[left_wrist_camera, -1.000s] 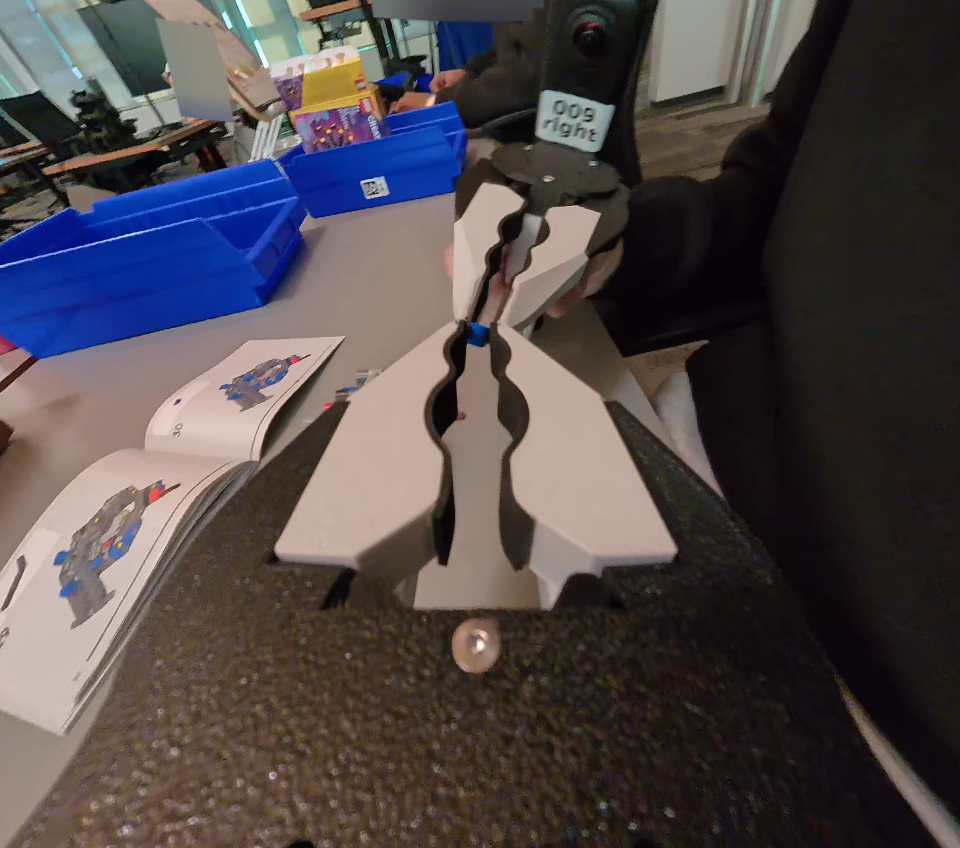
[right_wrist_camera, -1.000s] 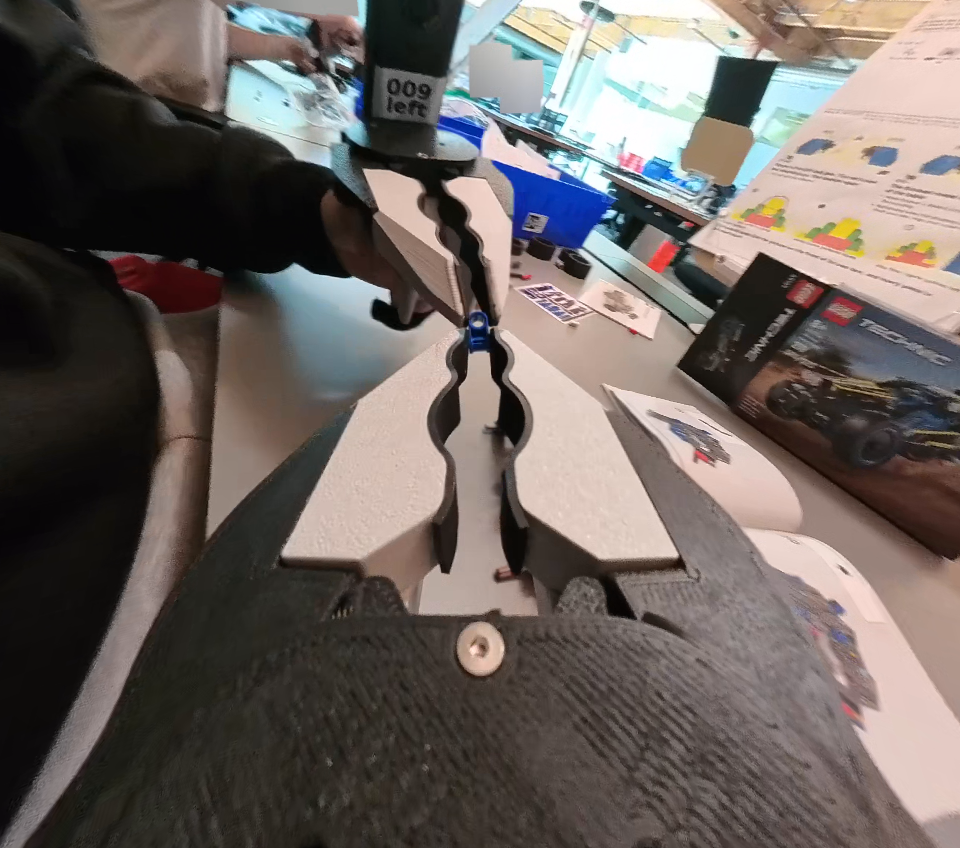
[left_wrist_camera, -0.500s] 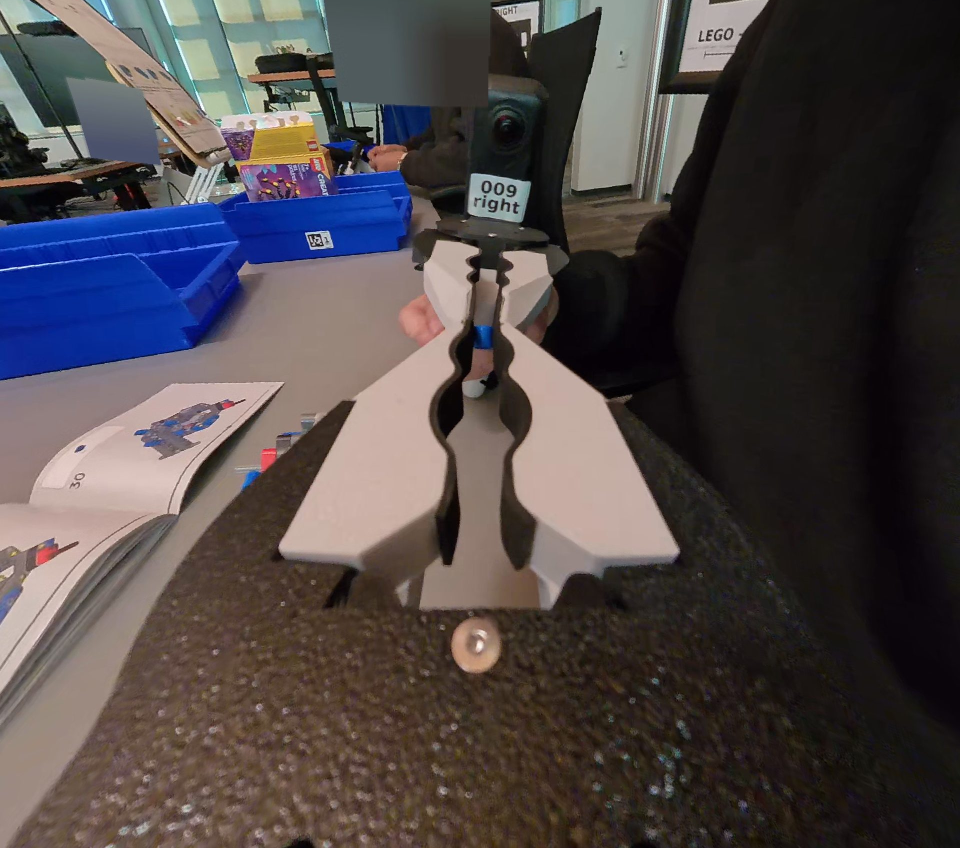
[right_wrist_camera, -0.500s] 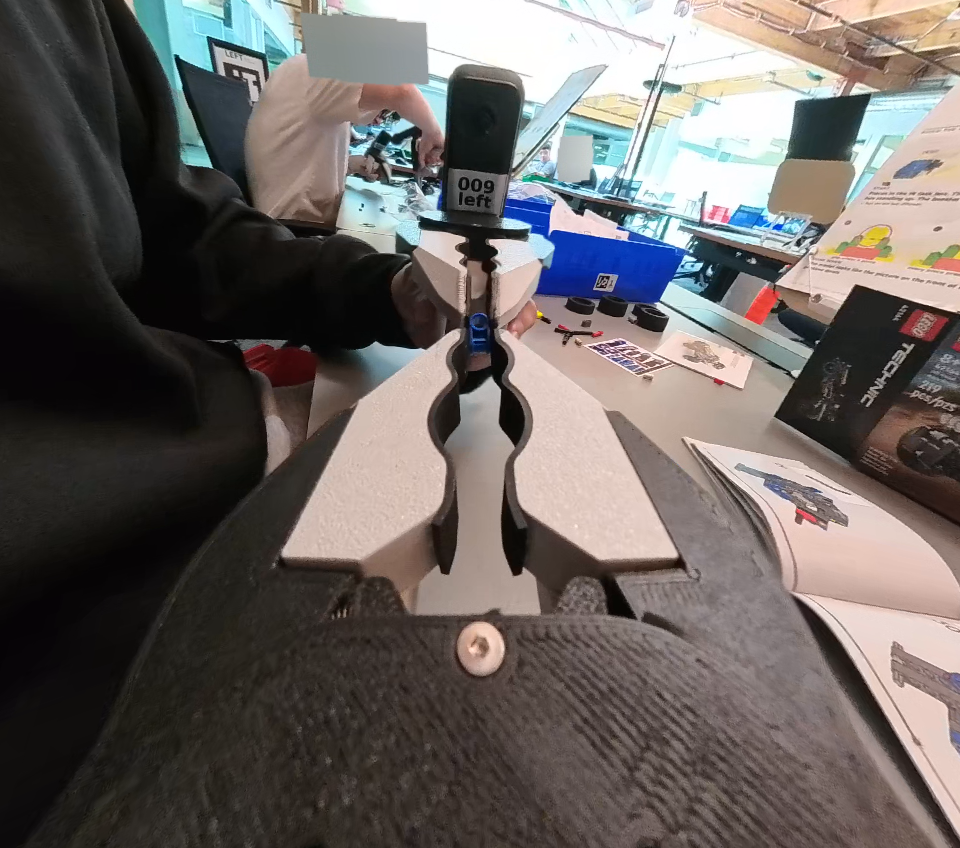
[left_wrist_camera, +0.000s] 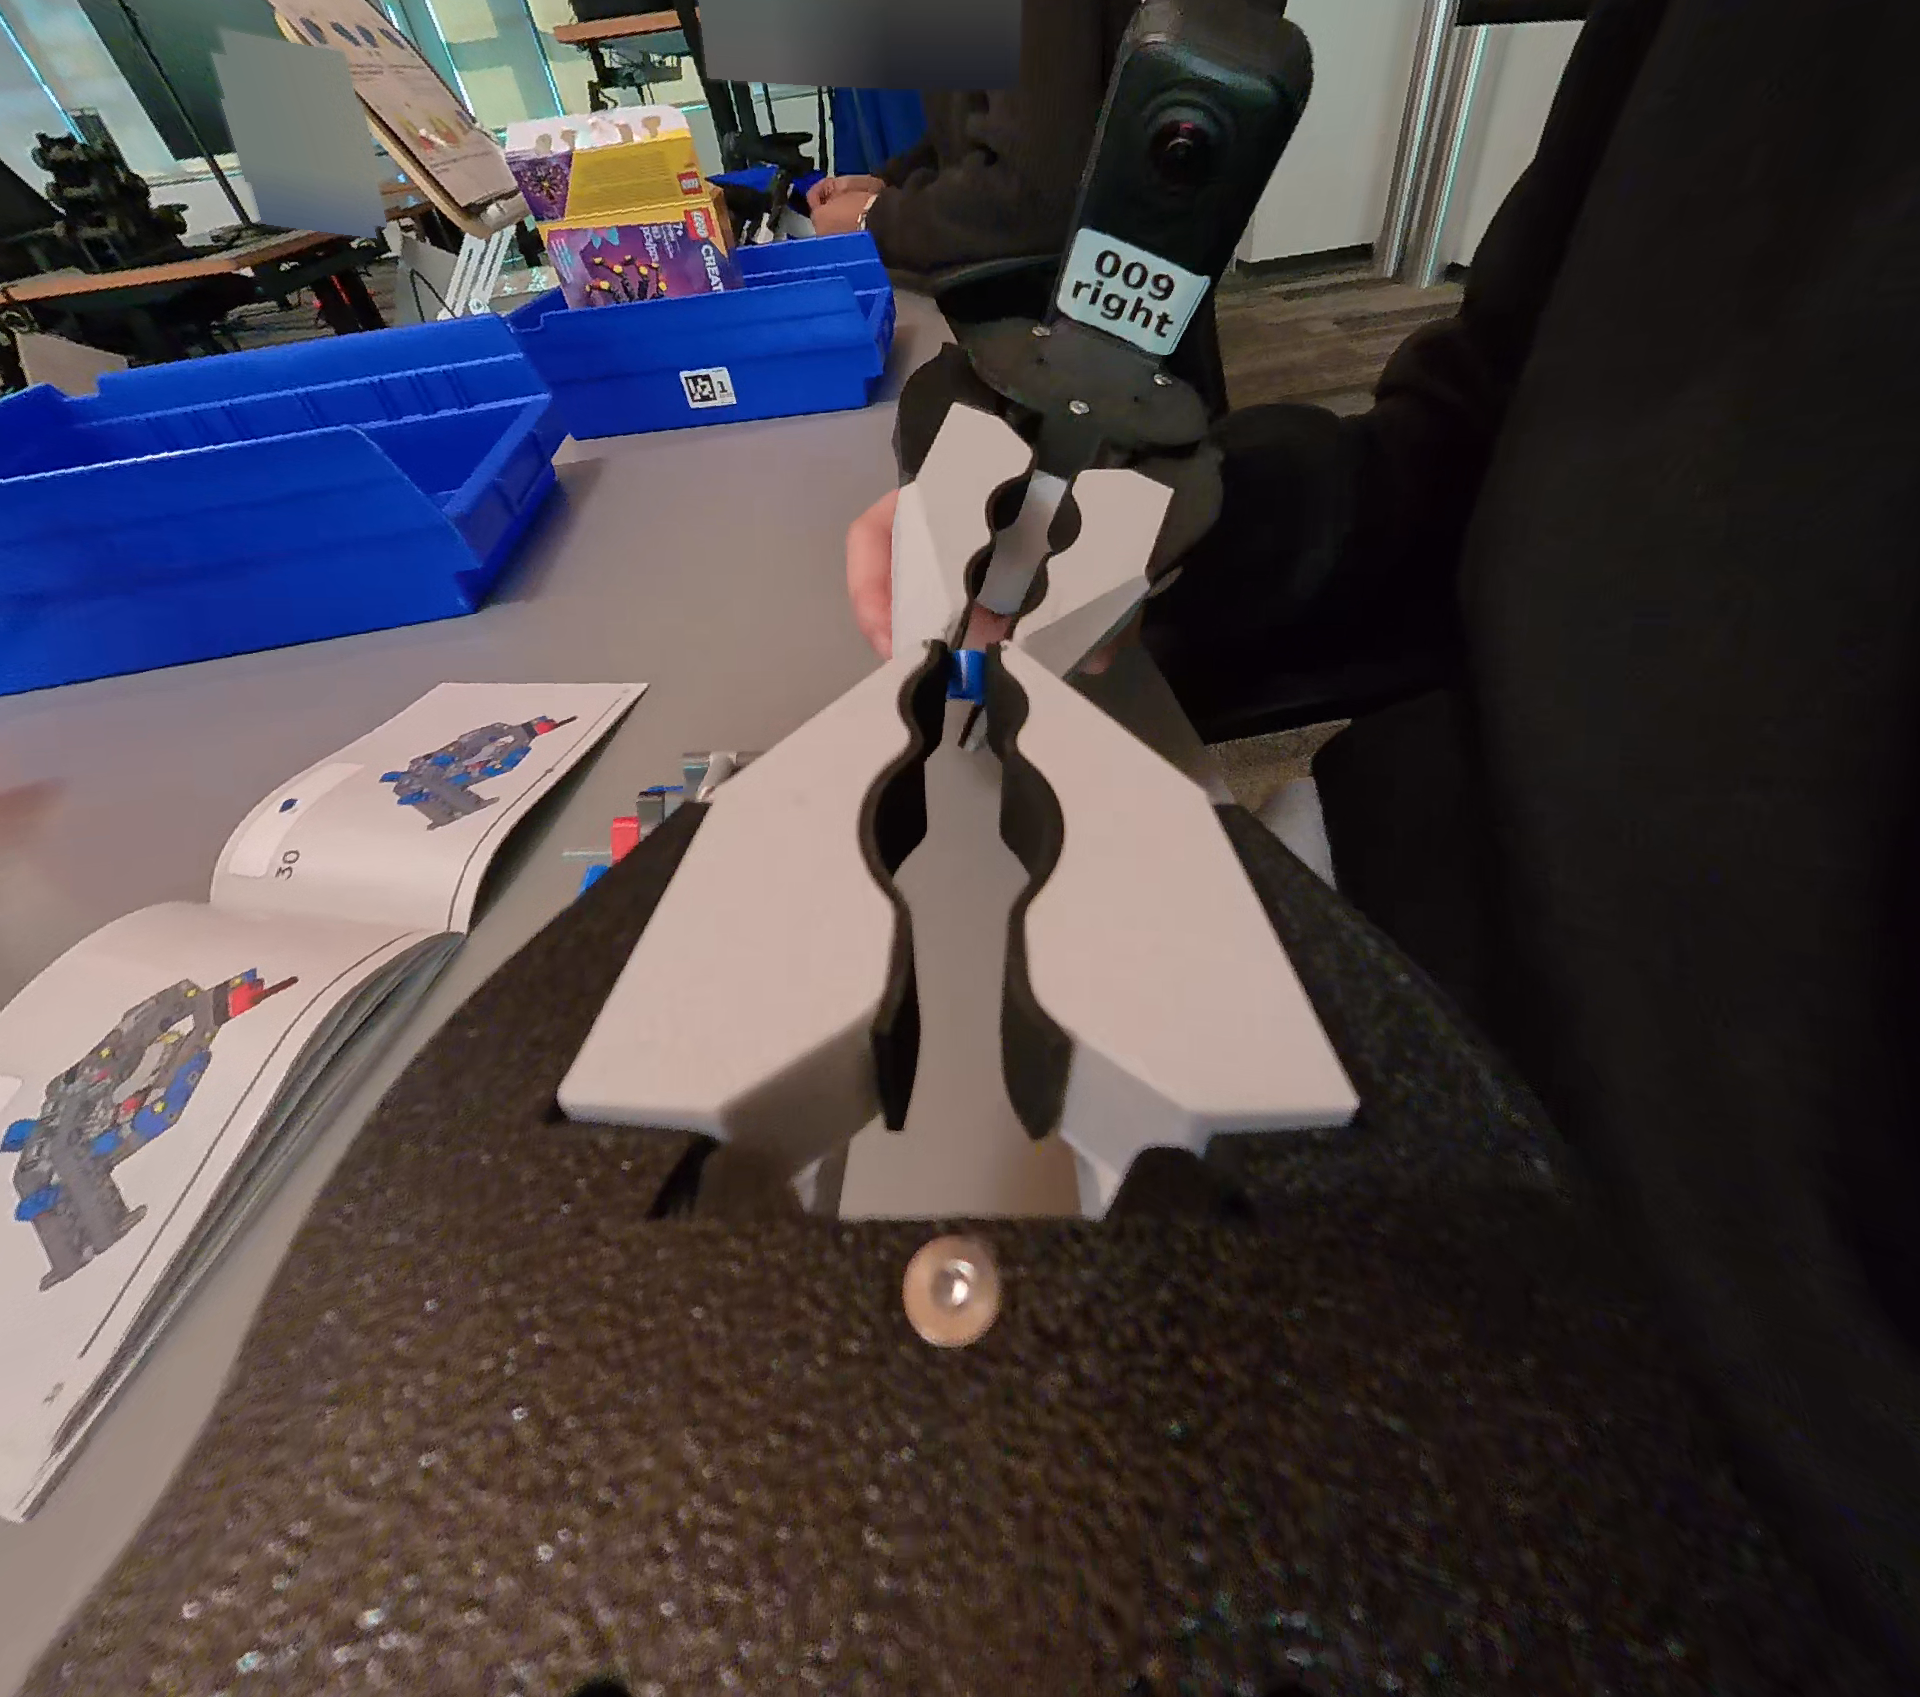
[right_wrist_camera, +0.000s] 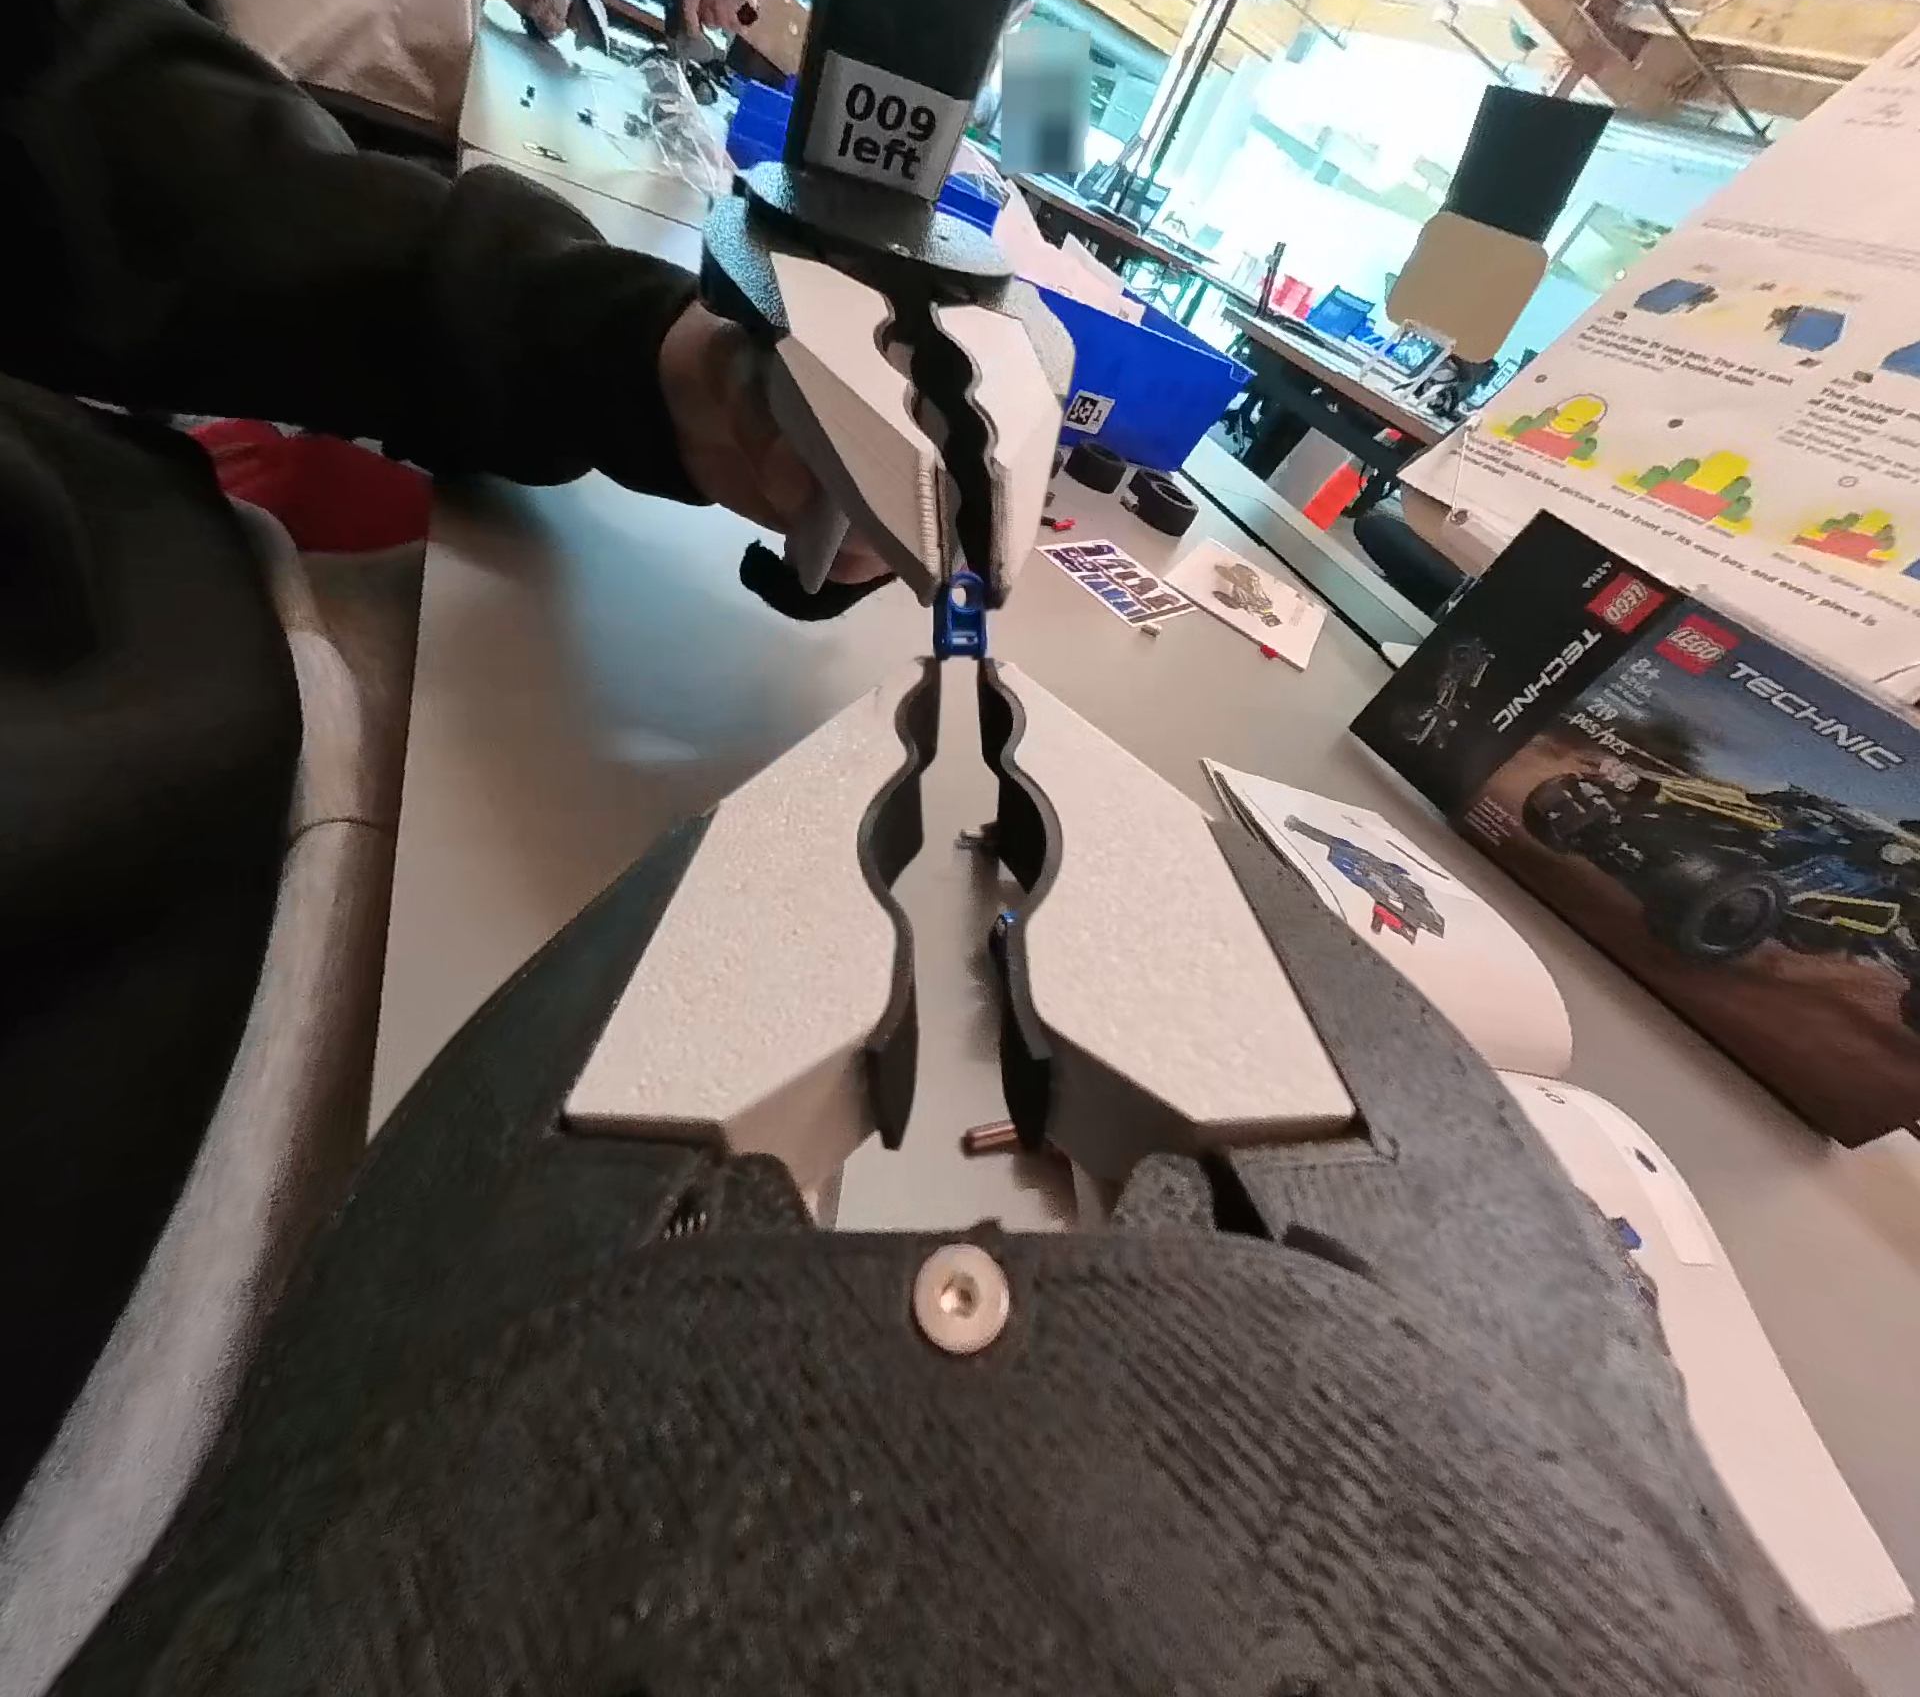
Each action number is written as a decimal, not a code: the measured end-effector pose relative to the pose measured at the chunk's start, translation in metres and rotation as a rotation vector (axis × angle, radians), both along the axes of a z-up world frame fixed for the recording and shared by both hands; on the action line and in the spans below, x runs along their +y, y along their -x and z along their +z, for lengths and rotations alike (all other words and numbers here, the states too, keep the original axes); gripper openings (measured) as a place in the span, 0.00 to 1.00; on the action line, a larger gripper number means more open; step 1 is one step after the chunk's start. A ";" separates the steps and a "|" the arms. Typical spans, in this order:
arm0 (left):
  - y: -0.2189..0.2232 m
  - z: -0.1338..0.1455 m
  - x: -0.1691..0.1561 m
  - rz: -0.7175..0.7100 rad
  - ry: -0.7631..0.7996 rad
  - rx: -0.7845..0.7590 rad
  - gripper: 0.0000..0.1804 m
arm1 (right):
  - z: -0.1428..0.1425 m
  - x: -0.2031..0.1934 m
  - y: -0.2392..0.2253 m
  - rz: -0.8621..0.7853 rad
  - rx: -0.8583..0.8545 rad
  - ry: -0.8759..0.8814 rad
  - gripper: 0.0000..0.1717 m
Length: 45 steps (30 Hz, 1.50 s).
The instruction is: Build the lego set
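The small blue connector piece point(right_wrist_camera: 961, 617) is held in the air above the grey worktop point(left_wrist_camera: 686, 525), with one tool at each end. The left tool point(left_wrist_camera: 964, 683) is closed on one end, and its two fingertips press the piece from either side. In the right wrist view this is the far end, the one with the round hole. The right tool point(right_wrist_camera: 961, 662) is closed on the near end with only the very tips of its fingers. The two tools meet nose to nose, and the piece is the only thing between them.

Each tool has only a shallow hold on a short, smooth plastic part. I judge that the piece would pivot or pop out if either wrist twisted or pulled sideways. It would handle best with both tools kept in line and any push directed along its length.

Below, loose grey, red and blue pieces point(left_wrist_camera: 634, 816) lie on the worktop just left of the left tool. An open instruction booklet point(left_wrist_camera: 343, 858) lies farther left, and blue bins point(left_wrist_camera: 260, 494) stand at the far side. To the right in the right wrist view stands a boxed building set point(right_wrist_camera: 1683, 774). Beyond the tools lie a sticker sheet point(right_wrist_camera: 1117, 589) and black tyres point(right_wrist_camera: 1132, 484).
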<state>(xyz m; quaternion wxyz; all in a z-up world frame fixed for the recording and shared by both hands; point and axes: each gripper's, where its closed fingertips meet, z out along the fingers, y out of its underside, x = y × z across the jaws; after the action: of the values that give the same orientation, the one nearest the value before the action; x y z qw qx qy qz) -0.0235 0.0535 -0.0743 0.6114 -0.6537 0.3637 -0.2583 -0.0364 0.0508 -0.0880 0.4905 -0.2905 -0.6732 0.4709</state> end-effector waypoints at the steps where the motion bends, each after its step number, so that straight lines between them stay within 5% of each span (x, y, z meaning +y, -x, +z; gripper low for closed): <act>1: 0.001 -0.001 0.001 0.004 -0.001 0.007 0.02 | -0.001 0.001 0.001 -0.005 -0.007 -0.005 0.02; 9: 0.002 -0.001 0.000 0.009 -0.015 0.031 0.02 | -0.001 0.002 0.004 -0.032 0.003 -0.039 0.01; 13: 0.001 -0.004 0.000 0.001 -0.009 0.042 0.02 | -0.004 -0.002 0.004 0.007 -0.038 0.009 0.11; 17: -0.001 -0.007 0.000 -0.007 -0.011 0.069 0.02 | -0.004 -0.003 0.005 -0.017 -0.021 -0.056 0.04; 27: 0.004 -0.016 0.006 0.089 -0.065 0.280 0.04 | -0.010 0.003 0.008 -0.080 -0.049 -0.069 0.04; 33: 0.006 -0.020 0.008 0.106 -0.012 0.235 0.02 | -0.013 0.005 0.009 -0.084 -0.062 -0.075 0.04; 39: 0.030 -0.031 0.013 0.113 0.005 0.287 0.02 | -0.001 0.054 0.012 -0.069 -0.247 -0.066 0.32; 45: 0.031 -0.040 0.022 0.050 0.044 0.321 0.02 | -0.039 0.062 0.043 0.123 -0.530 0.007 0.50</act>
<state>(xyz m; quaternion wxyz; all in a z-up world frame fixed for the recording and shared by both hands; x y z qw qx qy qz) -0.0541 0.0752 -0.1142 0.5373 -0.7085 0.4345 -0.1433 -0.0789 0.1123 -0.1267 0.2668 -0.3638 -0.7928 0.4098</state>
